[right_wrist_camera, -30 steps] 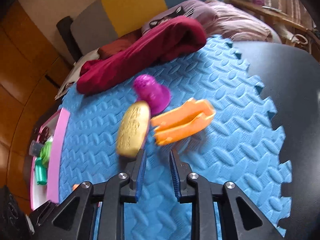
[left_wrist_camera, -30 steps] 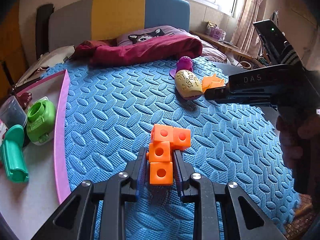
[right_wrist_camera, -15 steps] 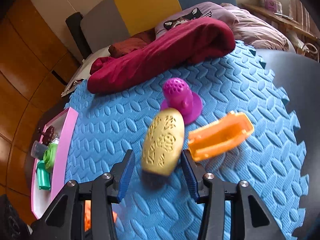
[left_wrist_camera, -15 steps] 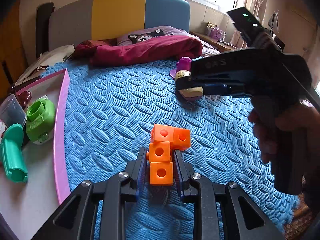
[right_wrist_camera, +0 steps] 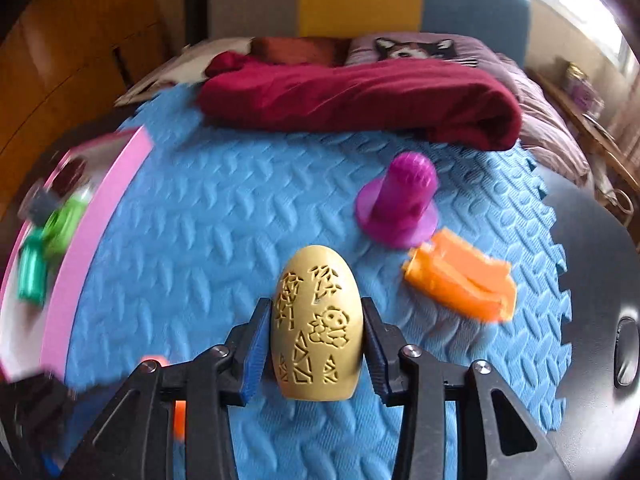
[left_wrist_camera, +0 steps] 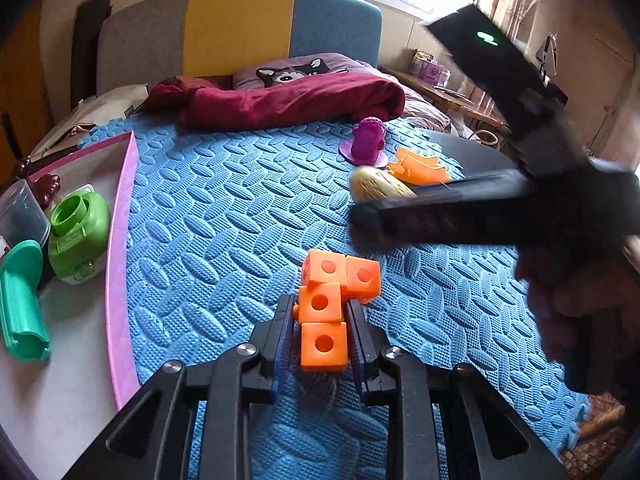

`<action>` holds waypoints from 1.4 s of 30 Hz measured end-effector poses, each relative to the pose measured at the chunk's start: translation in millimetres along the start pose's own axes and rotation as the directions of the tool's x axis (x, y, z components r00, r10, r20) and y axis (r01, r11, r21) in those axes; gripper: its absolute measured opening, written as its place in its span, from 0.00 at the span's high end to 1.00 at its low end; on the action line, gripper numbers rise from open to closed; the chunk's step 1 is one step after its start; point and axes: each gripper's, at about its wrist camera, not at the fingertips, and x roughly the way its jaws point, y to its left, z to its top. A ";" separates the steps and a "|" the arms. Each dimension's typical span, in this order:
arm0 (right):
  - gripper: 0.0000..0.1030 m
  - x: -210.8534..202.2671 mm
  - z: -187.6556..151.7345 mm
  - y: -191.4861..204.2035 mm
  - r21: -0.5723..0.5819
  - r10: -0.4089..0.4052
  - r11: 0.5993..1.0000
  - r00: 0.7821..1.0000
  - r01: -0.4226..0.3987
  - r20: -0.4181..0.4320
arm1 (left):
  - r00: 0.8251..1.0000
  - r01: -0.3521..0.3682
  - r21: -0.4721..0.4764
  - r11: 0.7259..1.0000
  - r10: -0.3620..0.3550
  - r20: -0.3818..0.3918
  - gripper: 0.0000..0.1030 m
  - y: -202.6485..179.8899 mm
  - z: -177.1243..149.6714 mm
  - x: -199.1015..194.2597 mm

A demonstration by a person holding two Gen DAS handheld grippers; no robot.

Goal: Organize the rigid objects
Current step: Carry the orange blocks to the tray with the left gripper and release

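My left gripper is shut on an orange block cluster that rests on the blue foam mat. My right gripper is shut on a yellow carved egg, held just above the mat; the egg also shows in the left wrist view behind the right gripper's black body. A purple cone toy and an orange clip piece lie on the mat beyond the egg. The pink-rimmed tray at the left holds a green round toy and a teal piece.
A dark red blanket and pillows lie at the back of the bed by the headboard. A clear container stands in the tray. A dark surface borders the mat on the right.
My right gripper swung over to the yellow egg, closed on it and turned it upright between the fingers. My left gripper stayed still on the orange blocks.
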 end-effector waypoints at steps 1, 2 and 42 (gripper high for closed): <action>0.58 -3.0 -6.5 -1.4 -0.007 0.004 1.000 1.000 -0.004 -0.006 | 1.000 -0.001 0.001 1.000 0.001 0.000 0.75 -0.3 0.1 0.2; 0.58 -4.8 -10.9 -3.5 -0.005 0.013 1.000 1.000 -0.013 -0.002 | 1.000 -0.003 0.003 1.000 0.003 0.000 0.75 -0.5 -0.1 0.3; 0.57 -8.2 -30.8 2.2 -0.035 -0.015 0.999 0.984 0.022 0.179 | 0.992 0.034 -0.070 0.997 -0.025 0.122 0.76 29.0 0.7 -95.4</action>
